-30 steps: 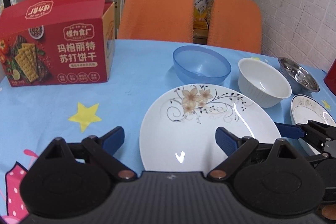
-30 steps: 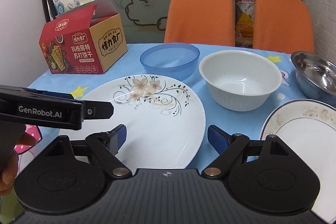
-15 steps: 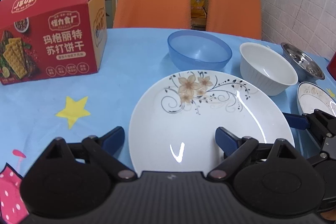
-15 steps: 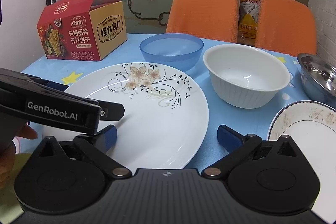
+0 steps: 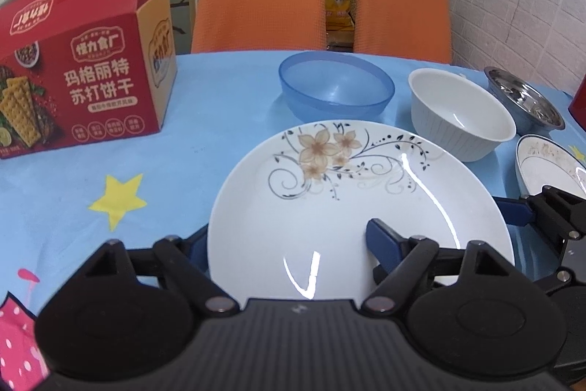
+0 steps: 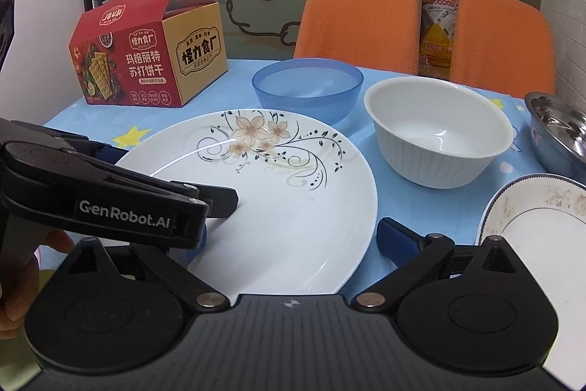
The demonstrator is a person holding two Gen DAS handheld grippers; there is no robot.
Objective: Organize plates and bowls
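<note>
A: Far left of the left wrist view, a red cracker box [image 5: 84, 76] on the blue tablecloth [image 5: 219, 120]. Low centre, the left gripper [image 5: 289, 244], jaws wide apart, straddles the flowered plate [image 5: 351, 200]'s near rim.

B: Moving right: blue bowl [image 5: 337, 90] upper centre, white bowl [image 5: 457, 116], steel bowl [image 5: 523, 101], small plate [image 5: 545, 160] at the right edge.

A: Right gripper [image 6: 293, 237]?

B: Open too; one finger right of the plate, the other hidden behind the left gripper.

Large white floral plate [image 5: 351, 204] near the table's front edge. Behind it, a blue bowl [image 5: 337, 90] and white bowl [image 5: 457, 116]; toward the right edge, a steel bowl [image 5: 523, 101] and small rimmed plate [image 5: 545, 160].
</note>
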